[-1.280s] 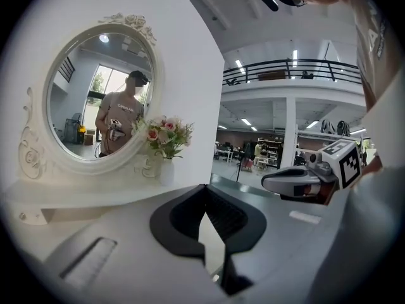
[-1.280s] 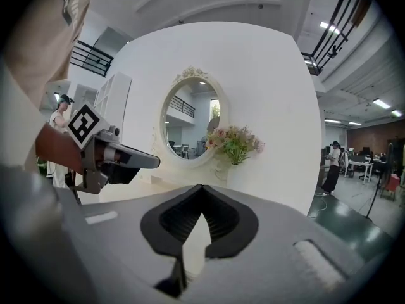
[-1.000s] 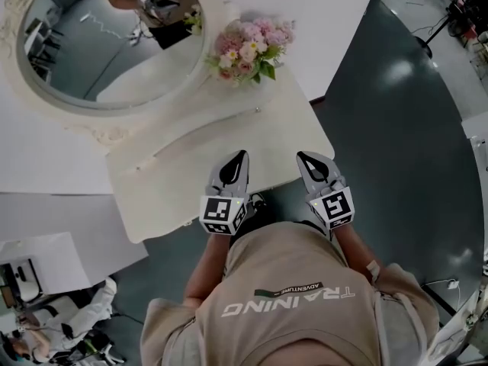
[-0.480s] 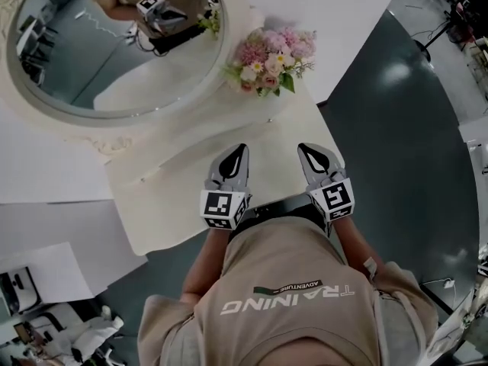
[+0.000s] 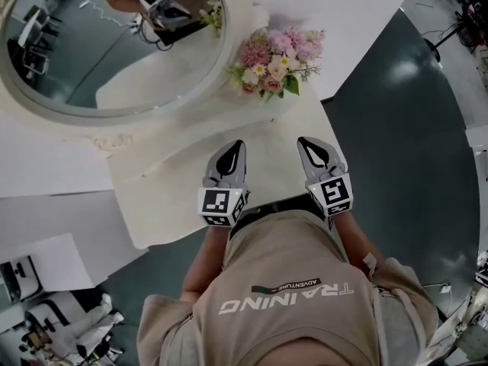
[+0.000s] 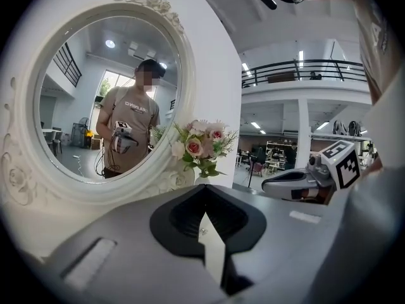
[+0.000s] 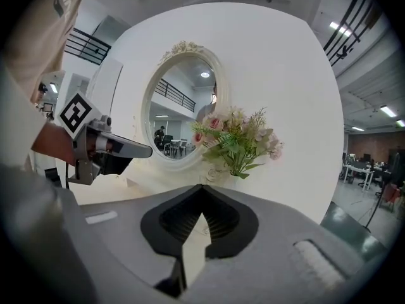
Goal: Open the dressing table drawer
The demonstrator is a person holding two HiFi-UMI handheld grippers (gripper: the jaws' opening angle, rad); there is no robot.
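A cream dressing table (image 5: pixel 168 197) stands against the white wall, under an oval mirror (image 5: pixel 107 44). A dark gap (image 5: pixel 276 206) shows along its near edge between my two grippers; the drawer's front is hidden by the person's body. My left gripper (image 5: pixel 238 145) hovers over the tabletop with its jaws shut and nothing in them (image 6: pixel 202 192). To its right, my right gripper (image 5: pixel 303 142) is also shut and empty (image 7: pixel 201 189), held level over the table. Both point toward the mirror.
A vase of pink and white flowers (image 5: pixel 276 58) stands at the back right of the tabletop, ahead of the right gripper (image 7: pixel 235 141). The mirror's carved frame (image 6: pixel 19 176) rises at the left. Dark floor (image 5: pixel 396 143) lies to the right of the table.
Both grippers have moved forward over the tabletop toward the mirror and flowers. The dark gap at the table's near edge has come into view between them. Both jaws stayed shut.
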